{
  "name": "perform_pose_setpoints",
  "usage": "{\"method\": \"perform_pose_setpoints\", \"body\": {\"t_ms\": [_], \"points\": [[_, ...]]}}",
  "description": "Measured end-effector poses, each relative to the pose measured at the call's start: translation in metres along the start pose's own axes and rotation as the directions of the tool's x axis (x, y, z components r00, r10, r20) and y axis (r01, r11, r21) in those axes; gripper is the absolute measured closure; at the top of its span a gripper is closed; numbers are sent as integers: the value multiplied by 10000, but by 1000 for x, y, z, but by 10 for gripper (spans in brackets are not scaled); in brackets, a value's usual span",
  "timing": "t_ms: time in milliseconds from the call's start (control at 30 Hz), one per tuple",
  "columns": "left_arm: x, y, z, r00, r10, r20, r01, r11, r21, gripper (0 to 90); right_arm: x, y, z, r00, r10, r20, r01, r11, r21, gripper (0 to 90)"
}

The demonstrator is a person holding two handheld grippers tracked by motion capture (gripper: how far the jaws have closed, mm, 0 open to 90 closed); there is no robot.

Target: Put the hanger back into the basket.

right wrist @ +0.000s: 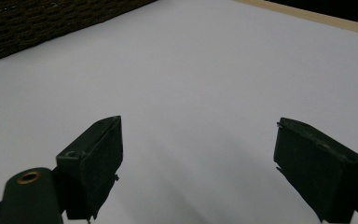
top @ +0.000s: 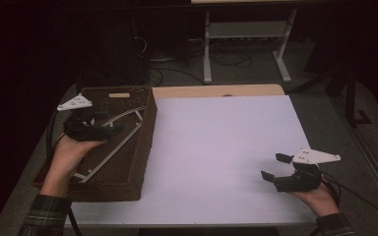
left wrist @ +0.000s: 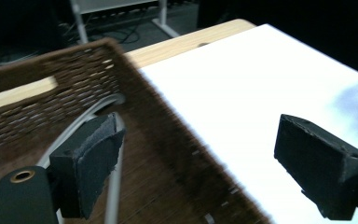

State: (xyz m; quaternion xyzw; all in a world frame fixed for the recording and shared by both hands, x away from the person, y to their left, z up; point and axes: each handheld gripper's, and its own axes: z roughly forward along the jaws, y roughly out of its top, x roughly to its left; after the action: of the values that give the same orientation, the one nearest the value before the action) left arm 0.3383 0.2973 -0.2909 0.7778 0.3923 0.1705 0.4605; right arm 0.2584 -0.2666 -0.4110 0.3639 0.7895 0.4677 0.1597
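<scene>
**Both claws released, left one over the basket**

Your left gripper (top: 109, 121) hangs over the wicker basket (top: 138, 162), jaws spread wide and holding nothing; a white wire frame (left wrist: 114, 186) lies in the basket just under its left jaw, and the basket's rim runs between the jaws. Your right gripper (top: 275, 167) floats above the bare white sheet (top: 216, 147), jaws wide apart too, the basket well off ahead to its left.

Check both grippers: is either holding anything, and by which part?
Nothing is held. The left gripper is open over the basket; the right gripper is open over the white sheet.
</scene>
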Motion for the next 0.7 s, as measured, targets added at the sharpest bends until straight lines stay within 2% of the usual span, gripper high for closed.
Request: {"method": "perform_pose_setpoints", "body": {"t_ms": [133,233,333,533,633,700], "points": [[-19,6,15,9988,263,419,-261,9996,-50,135,0,0,-1,10000,-7,9,7,10000,-6,151],[-32,8,24,9972,457,586,-449,9989,-149,131,0,0,-1,10000,-19,9,19,10000,-14,151],[-43,9,35,9949,526,861,-514,9985,-163,102,0,1,-1,10000,-19,1,19,10000,-15,151],[-67,9,54,9866,782,1434,-758,9969,-216,59,0,1,-1,10000,-43,-57,43,10000,-25,151],[-81,7,66,9796,928,1782,-907,9957,-201,59,0,2,0,10000,-41,-87,41,10000,-20,151],[-89,4,74,9768,1106,1834,-1083,9939,-227,59,0,3,1,9999,-88,-135,88,10000,-31,151]]}}
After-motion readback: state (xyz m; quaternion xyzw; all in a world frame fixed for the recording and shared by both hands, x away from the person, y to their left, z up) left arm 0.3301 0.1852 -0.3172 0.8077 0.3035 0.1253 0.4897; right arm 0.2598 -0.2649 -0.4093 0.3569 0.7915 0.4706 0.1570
